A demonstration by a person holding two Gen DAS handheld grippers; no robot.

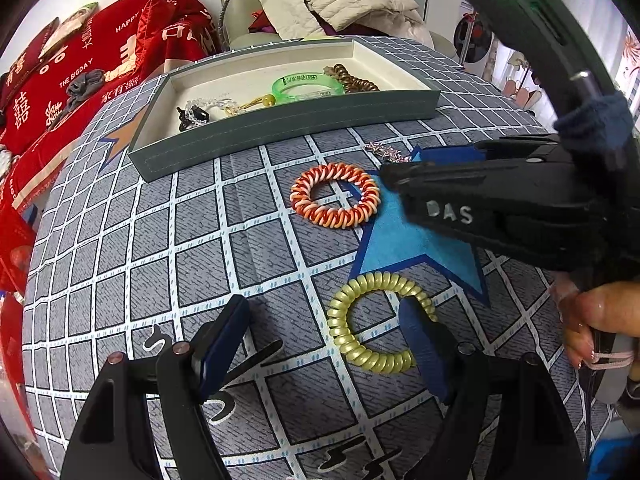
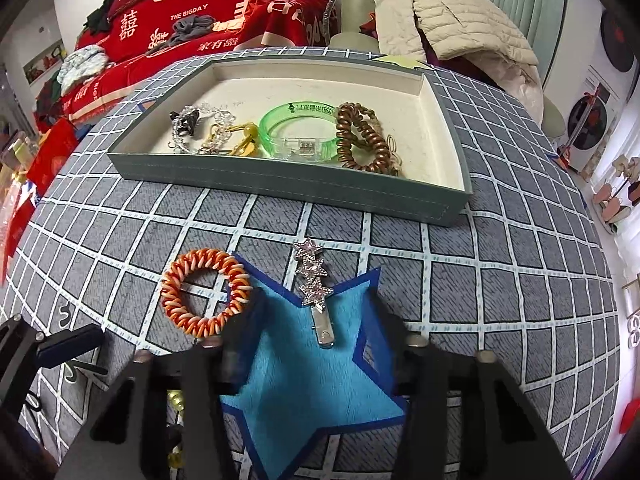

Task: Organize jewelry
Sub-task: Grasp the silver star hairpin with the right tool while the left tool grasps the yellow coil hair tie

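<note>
A grey jewelry tray (image 1: 280, 124) (image 2: 280, 184) with a cream inside stands at the back of the table. It holds a green bangle (image 2: 298, 130), a brown spiral tie (image 2: 360, 140), clear beads and a yellow piece. On the cloth lie an orange-white spiral tie (image 1: 335, 195) (image 2: 206, 294), a pale gold spiral tie (image 1: 374, 322) and a pink star hair clip (image 2: 314, 284) (image 1: 384, 151). My left gripper (image 1: 332, 344) is open, its right finger resting over the gold tie. My right gripper (image 2: 308, 344) (image 1: 400, 172) is open around the clip's metal end.
The table wears a grey grid cloth with a blue star patch (image 2: 312, 380). Behind it are a red blanket (image 2: 200, 12) and a chair with a beige jacket (image 2: 460, 20). The table's edge curves away on the left and right.
</note>
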